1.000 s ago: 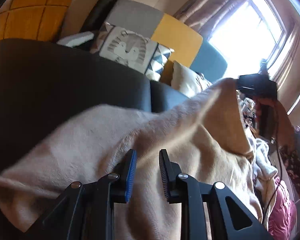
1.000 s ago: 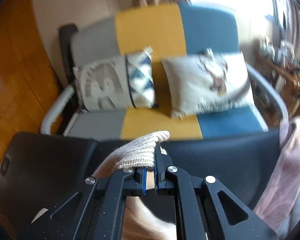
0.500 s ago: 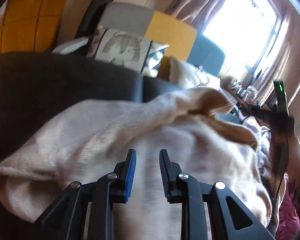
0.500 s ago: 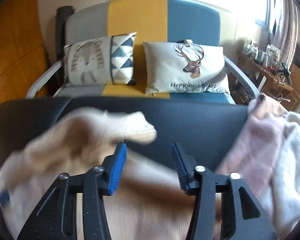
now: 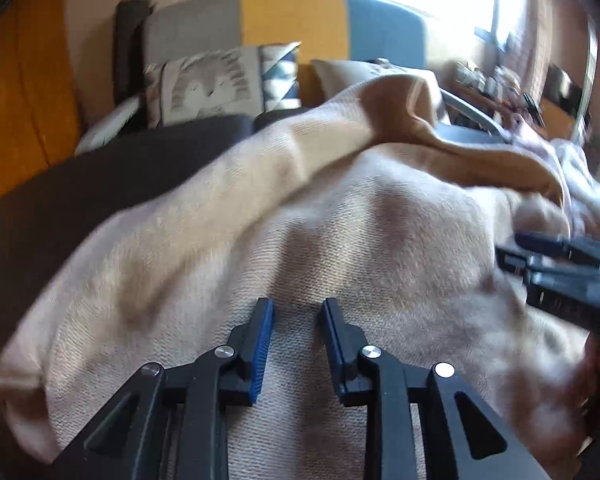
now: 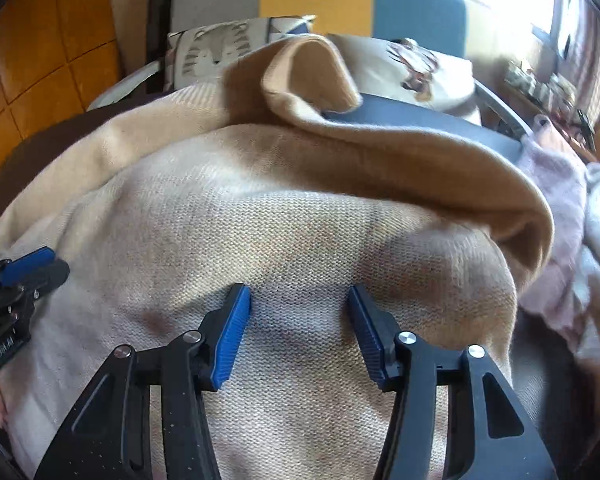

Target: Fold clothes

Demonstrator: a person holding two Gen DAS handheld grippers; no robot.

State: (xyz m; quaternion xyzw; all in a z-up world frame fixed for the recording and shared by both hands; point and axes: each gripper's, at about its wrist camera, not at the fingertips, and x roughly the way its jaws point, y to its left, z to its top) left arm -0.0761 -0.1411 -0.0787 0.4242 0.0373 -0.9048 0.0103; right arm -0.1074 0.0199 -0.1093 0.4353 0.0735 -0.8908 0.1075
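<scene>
Through my left wrist camera, my left gripper (image 5: 296, 320) hangs over the beige knit sweater (image 5: 300, 240) with its jaws set narrowly apart and nothing pinched between them; the knit lies just under and ahead of the tips, spread over the dark table (image 5: 80, 184). To that gripper's right, my right gripper (image 5: 556, 264) shows at the edge of the view, close above the same cloth. The risk I see here is that this narrow gap grabs only a thin ridge of knit, or several layers at once, and drags the whole body instead of one edge. Through my right wrist camera, my right gripper (image 6: 300, 308) stands wide and empty, knit lying flat between the pads but not pressed. Ahead of it a folded-over flap (image 6: 312, 80) stands up in a loose curl, and I judge it could flop back or bunch if I tug the cloth beneath. To the right lies a pink and white pile of clothes (image 6: 572, 248), touching the sweater's edge; a sweep that way could snag it. At the left edge my left gripper (image 6: 24, 272) is near, so the two could collide.
</scene>
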